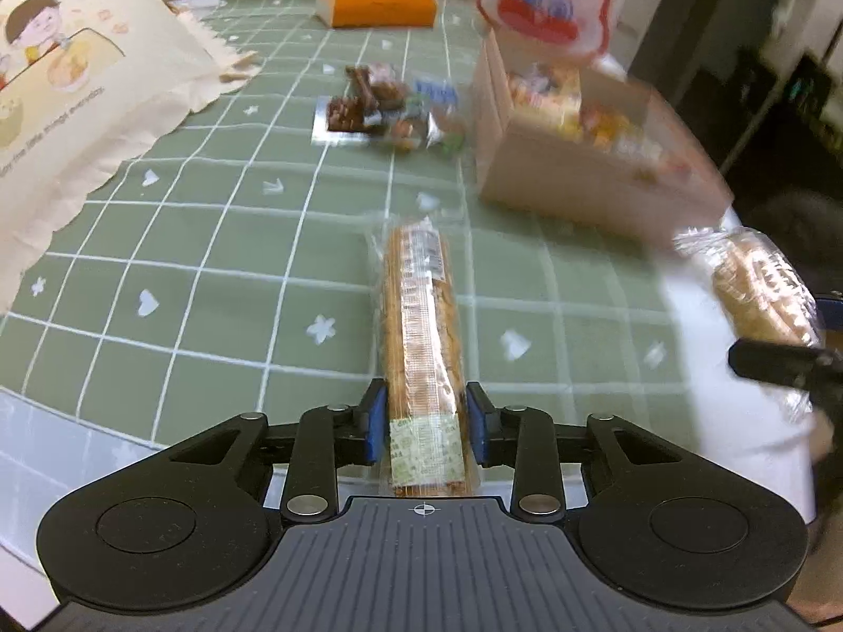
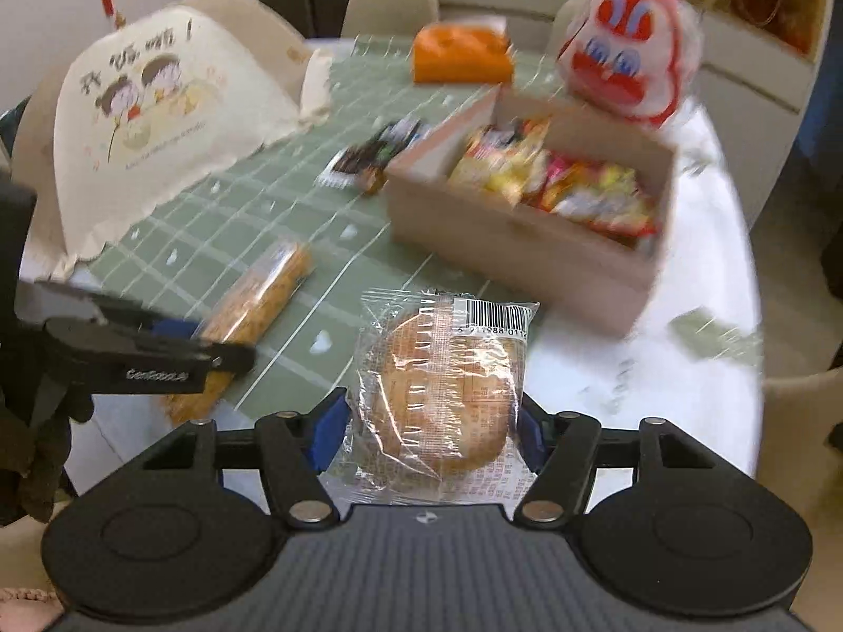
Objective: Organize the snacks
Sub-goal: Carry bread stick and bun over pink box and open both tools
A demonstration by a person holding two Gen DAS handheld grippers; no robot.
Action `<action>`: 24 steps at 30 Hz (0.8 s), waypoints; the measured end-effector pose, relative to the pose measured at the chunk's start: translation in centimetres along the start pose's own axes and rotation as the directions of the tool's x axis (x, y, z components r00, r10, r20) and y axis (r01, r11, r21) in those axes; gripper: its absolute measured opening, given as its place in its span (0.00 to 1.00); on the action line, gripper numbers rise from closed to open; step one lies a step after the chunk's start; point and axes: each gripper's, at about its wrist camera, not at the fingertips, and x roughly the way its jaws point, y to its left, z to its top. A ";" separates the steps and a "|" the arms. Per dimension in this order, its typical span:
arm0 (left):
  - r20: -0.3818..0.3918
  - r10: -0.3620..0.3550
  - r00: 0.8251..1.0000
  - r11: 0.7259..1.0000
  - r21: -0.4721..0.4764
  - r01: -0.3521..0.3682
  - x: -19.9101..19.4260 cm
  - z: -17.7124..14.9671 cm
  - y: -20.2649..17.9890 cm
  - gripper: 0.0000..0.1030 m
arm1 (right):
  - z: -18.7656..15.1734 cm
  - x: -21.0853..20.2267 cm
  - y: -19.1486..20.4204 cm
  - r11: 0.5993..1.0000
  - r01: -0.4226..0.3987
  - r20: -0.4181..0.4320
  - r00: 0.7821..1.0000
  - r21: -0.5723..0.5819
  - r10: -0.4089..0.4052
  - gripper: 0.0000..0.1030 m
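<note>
A: Clear crinkly plastic wraps the long cracker stack (image 1: 421,326) in the left wrist view. It is a narrow tan bar lying lengthwise on the green grid cloth (image 1: 211,274). The left gripper (image 1: 425,424) has its blue pads either side of the near end, pressed against the wrapper, so it grips the stack.

B: And beyond it?

A: A plain cardboard box (image 1: 569,174), open-topped, full of glossy bright packets. A small heap of wrapped sweets (image 1: 390,110) lies left of the box, an orange pack (image 1: 376,0) farther back, and a cream printed cover (image 1: 68,100) with a scalloped edge at the left. At the right edge, blurred, the round cake (image 1: 764,289) sits between dark fingers.

B: The right wrist view?

A: The round cake (image 2: 440,395), a flat golden disc in clear film with a barcode, sits between the right gripper (image 2: 427,434) pads; they close on the film's sides. It hangs in front of the box (image 2: 506,242), above the white tabletop (image 2: 685,368). At left the other gripper (image 2: 174,339) holds the cracker stack (image 2: 253,310). A red-and-white cartoon bag (image 2: 627,47) stands behind the box.
</note>
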 end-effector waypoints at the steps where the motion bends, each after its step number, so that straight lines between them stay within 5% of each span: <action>1: 0.045 -0.030 0.999 1.000 -0.002 0.030 -1.0 0.5 -0.2 0.33 | 0.5 -1.1 -0.6 1.000 0.011 0.028 1.000 0.001 -0.011 0.62; 4: 0.196 -0.097 0.976 0.995 0.001 0.099 -4.4 3.5 -1.4 0.33 | 2.8 -4.4 -2.8 0.999 0.041 0.129 0.991 0.028 -0.044 0.62; 7: 0.332 -0.178 0.926 0.984 0.045 0.173 -7.3 7.9 -3.6 0.33 | 5.2 -7.2 -5.4 0.994 0.047 0.219 0.973 0.100 -0.068 0.62; 9: 0.372 -0.207 0.905 0.978 0.086 0.189 -7.9 10.8 -5.4 0.33 | 6.4 -8.3 -6.9 0.989 0.028 0.259 0.964 0.148 -0.066 0.62; 15: 0.376 -0.288 0.881 0.956 0.166 0.241 -3.4 17.5 -10.5 0.33 | 7.9 -8.2 -8.4 0.985 0.049 0.276 0.957 0.166 -0.094 0.62; 17: 0.355 -0.295 0.887 0.955 0.136 0.264 -0.3 19.0 -11.4 0.33 | 7.8 -8.0 -8.6 0.985 0.059 0.278 0.955 0.160 -0.103 0.62; 21: 0.223 -0.297 0.928 0.954 0.025 0.300 7.1 19.5 -11.8 0.34 | 7.2 -7.5 -9.6 0.982 0.095 0.265 0.954 0.165 -0.137 0.62; 24: 0.164 -0.223 0.961 0.975 0.029 0.222 11.3 18.5 -11.8 0.33 | 6.8 -7.0 -10.9 0.978 0.125 0.239 0.957 0.169 -0.164 0.62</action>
